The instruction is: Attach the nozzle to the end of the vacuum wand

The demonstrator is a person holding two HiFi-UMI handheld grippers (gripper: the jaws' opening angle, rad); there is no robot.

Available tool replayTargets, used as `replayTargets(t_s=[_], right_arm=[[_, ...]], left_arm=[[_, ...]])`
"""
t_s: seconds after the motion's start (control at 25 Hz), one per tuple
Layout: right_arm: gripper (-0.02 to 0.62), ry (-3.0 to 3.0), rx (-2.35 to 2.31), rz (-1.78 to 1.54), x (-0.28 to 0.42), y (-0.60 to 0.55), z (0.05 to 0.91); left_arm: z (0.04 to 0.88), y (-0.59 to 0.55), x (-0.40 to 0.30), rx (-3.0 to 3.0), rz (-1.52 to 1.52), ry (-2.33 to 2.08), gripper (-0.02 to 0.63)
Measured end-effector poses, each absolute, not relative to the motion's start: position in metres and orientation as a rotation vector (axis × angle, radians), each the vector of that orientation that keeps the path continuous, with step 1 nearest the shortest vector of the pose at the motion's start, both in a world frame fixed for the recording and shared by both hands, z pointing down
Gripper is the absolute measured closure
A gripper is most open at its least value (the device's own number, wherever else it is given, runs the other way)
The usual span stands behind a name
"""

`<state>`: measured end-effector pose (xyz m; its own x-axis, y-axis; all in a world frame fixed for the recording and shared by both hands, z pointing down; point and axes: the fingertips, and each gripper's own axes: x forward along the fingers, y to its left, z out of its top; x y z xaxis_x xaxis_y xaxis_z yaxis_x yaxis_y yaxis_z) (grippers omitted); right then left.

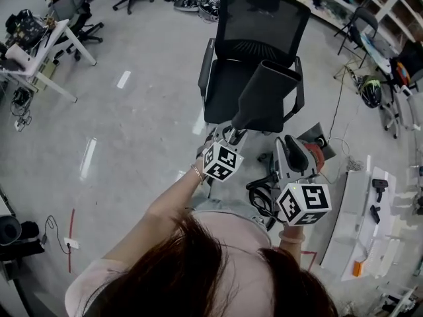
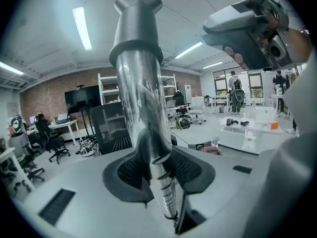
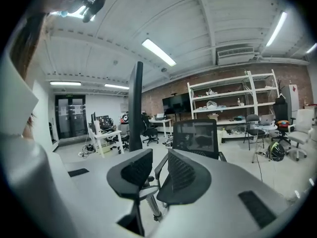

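1. Slippage is your first risk. Your left gripper (image 2: pixel 157 172) is clamped low on the vacuum wand (image 2: pixel 141 108), a smooth, mirror-bright metal tube, and the weight rides high above the grip.
2. The nozzle (image 1: pixel 266 94), a broad, flat head of dark matt plastic, is up in the air at the wand's far end, in front of the office chair (image 1: pixel 261 18). Its grey stepped collar (image 2: pixel 136 43) looks to be over the tube end.
3. You cannot tell from here whether that collar is fully seated. A half-seated one could slide off onto the hard floor (image 1: pixel 145 111) if you tilt the wand.
4. Your right gripper (image 3: pixel 154 170) stands part open and empty beside the wand, with nothing between its ribbed black pads.
5. If you twist the collar, the polished tube may turn inside the left grip, since metal that slick gives the pads little to bite.
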<state>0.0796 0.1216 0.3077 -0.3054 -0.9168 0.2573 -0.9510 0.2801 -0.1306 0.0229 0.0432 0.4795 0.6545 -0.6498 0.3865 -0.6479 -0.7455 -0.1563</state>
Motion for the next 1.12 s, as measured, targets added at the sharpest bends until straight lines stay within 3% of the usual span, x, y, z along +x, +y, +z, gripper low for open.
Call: replayTargets(t_s=[0.4, 1.12], right_arm=[[0.482, -2.501, 1.65, 0.244, 0.11, 0.164, 0.279], [0.538, -2.477, 1.761, 0.307, 0.124, 0.205, 0.266]], left_arm=[[0.479, 0.062, 0.023, -2.801, -0.733, 1.306, 0.456], [0.474, 0.085, 0.02, -2.809, -0.779, 1.293, 0.456]])
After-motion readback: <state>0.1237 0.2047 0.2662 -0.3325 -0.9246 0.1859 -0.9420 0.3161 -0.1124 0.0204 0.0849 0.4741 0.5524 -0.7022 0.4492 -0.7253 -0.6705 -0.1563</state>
